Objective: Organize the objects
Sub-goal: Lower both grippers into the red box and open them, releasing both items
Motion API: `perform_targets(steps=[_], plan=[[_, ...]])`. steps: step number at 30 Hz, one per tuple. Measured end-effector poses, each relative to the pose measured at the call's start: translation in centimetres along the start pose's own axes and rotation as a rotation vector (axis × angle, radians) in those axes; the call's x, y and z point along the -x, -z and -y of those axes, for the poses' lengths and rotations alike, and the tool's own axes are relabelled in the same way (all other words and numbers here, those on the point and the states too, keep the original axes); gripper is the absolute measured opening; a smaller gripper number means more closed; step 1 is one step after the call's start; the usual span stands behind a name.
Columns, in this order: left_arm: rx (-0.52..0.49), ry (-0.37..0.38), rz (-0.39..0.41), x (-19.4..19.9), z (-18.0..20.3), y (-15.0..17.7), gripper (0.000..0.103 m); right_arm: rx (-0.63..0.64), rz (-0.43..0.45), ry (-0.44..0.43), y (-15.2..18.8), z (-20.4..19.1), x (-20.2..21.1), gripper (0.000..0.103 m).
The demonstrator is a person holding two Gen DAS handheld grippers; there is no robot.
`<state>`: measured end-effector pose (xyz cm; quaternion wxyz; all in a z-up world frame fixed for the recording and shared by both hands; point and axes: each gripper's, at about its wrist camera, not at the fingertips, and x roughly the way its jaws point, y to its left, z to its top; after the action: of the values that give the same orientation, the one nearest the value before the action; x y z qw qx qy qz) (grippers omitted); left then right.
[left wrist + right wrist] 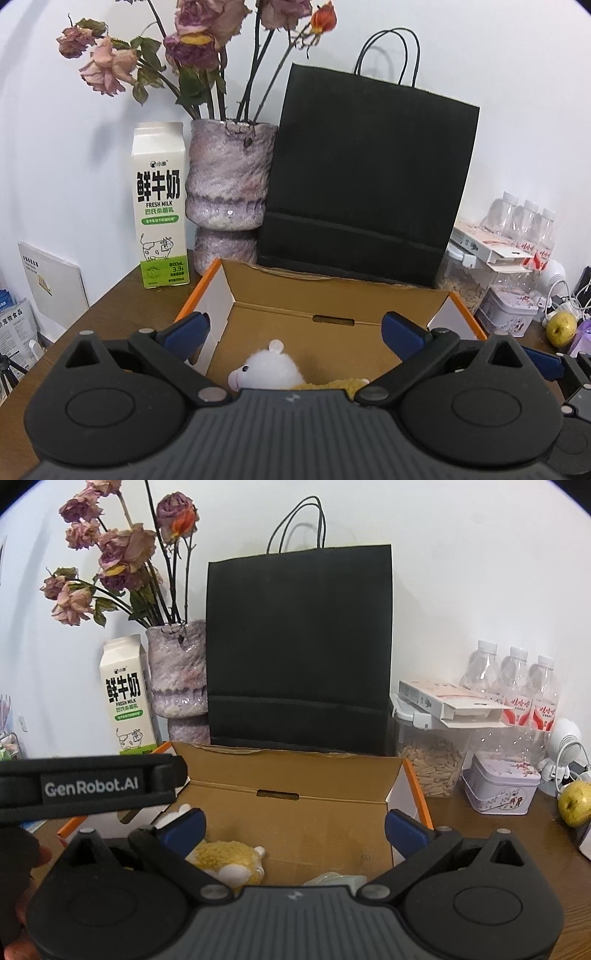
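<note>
Looking along the left gripper (295,328), the left wrist camera is showing both blue-tipped fingers spread wide over an open cardboard box (332,295) with orange edges, and nothing is sitting between them. A white plush lamb (269,363) is lying inside the box at its near left, with a yellow plush toy (334,384) touching it on the right. Behind the box a black paper bag (365,177) is standing upright, a purple vase (229,184) of dried roses is standing just left of it, and a milk carton (160,206) is standing beside the vase on the wooden table (110,306).

In the right wrist view, the right gripper (295,825) is hovering over the same box (295,768), its jaws wide apart and gripping nothing. The yellow plush toy (229,858) is lying below its left finger, and a pale green object (336,879) is peeking out at the near edge. A yellow-green apple (574,803) is resting on the table at far right.
</note>
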<state>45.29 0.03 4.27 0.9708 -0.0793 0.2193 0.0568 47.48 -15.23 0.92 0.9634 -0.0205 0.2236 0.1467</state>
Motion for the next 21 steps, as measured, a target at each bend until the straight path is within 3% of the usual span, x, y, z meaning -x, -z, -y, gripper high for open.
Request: perform_targets(steps=[21], plan=[[0.010,0.035,0.076,7.1,-0.6,0.5,0.103,0.042,0.060,-0.009,1.2,-0.6,6.6,0.103]])
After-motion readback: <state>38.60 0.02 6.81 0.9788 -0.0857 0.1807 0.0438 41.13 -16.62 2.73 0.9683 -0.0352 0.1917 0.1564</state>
